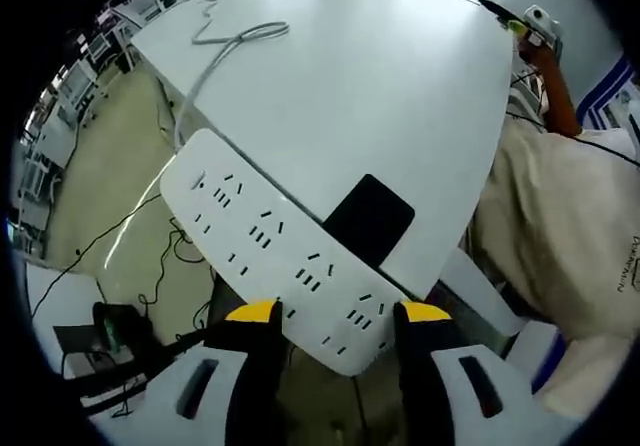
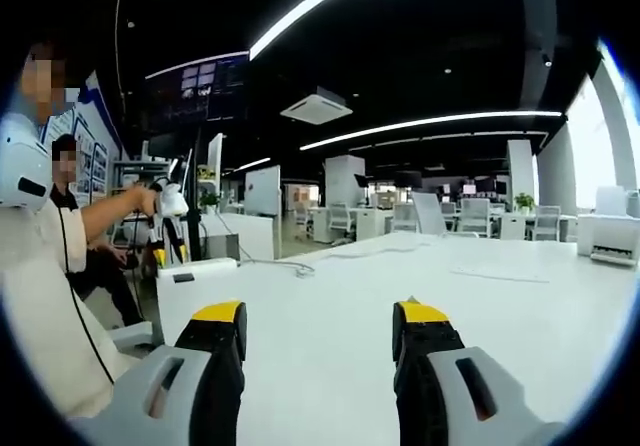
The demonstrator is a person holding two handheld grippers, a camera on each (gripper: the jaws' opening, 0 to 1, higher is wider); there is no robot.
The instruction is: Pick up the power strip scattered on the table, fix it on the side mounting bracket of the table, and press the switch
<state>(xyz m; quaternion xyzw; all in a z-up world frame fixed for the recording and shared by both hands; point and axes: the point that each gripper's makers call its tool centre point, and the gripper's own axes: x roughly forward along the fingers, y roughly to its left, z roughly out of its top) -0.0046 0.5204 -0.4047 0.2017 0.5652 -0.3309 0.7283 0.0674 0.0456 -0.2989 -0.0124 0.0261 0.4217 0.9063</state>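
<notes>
— Where the white table [image 1: 380, 76] runs out at its near edge, what hangs there?

— The power strip [image 1: 275, 246], white, long, tilted across the left gripper view. Its far end reaches up past the table's corner, its near end sits between the yellow-tipped jaws of the left gripper [image 1: 338, 313]. The jaws stand on either side of the strip's end, and they look closed against it, though the contact itself is hard to make out. A black rectangular plate [image 1: 368, 218] lies at the table edge just behind the strip.

— And room to move?

— Below and to the left of the edge the floor [image 1: 100, 181] is open, with thin black cables [image 1: 150, 286] trailing across it. A grey cord [image 1: 232, 41] loops on the tabletop far from the strip and runs down toward it. To the right a person in a pale shirt [image 1: 560, 216] stands close against the table's side.

— The other hand?

— The right gripper [image 2: 320, 316] hovers over bare tabletop [image 2: 330, 306], jaws spread apart, nothing between them. The surface ahead of it is broad and clear-looking, with a white block [image 2: 196, 284] at the left near its edge.

— The room beyond?

— An office: dark ceiling with long light strips [image 2: 310, 6], desks and chairs [image 2: 450, 216] in the distance, and people standing at the left.
</notes>
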